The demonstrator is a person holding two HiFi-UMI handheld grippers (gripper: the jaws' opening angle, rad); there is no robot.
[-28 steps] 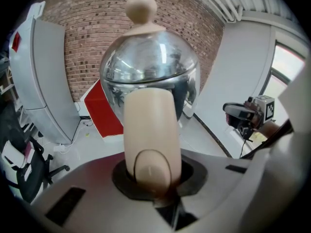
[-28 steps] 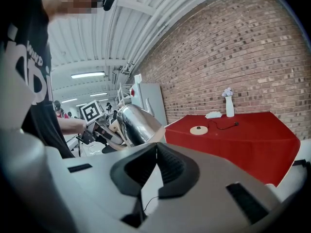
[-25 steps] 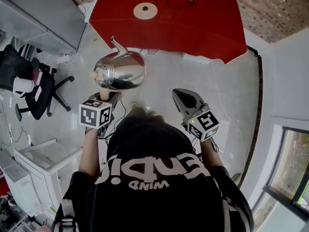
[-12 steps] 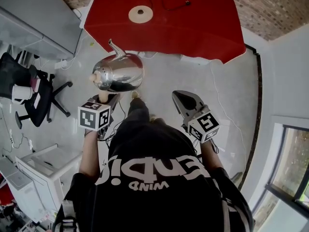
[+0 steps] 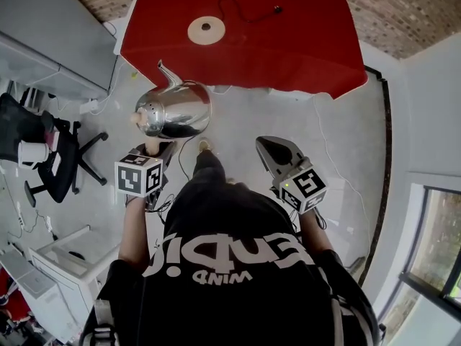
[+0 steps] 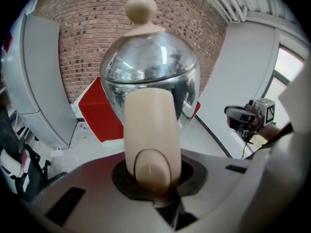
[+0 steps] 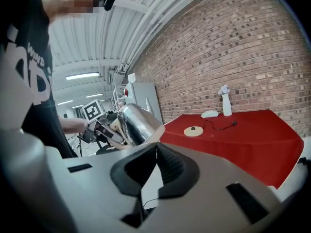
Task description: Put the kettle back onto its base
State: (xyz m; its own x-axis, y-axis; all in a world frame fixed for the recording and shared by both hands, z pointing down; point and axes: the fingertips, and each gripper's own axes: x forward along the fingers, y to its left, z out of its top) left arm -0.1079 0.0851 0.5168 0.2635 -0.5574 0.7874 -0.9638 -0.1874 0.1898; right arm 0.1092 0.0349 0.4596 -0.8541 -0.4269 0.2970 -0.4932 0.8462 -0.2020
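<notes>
Pinching the cream handle point(image 6: 148, 130) of the shiny steel kettle point(image 5: 175, 110), the left gripper point(image 5: 155, 148) is holding it in the air above the pale floor point(image 5: 288, 135), with the spout pointing towards the red-draped table point(image 5: 288, 42). The kettle is hanging short of that table, well apart from its round base point(image 5: 206, 29) (a cream disc with a dark cord), which is lying on the cloth. The right gripper point(image 5: 272, 148) is hovering to the side, its jaws pressed together on nothing, and a white vase point(image 7: 226, 104) is standing on the table by the brick wall point(image 7: 233, 47)
</notes>
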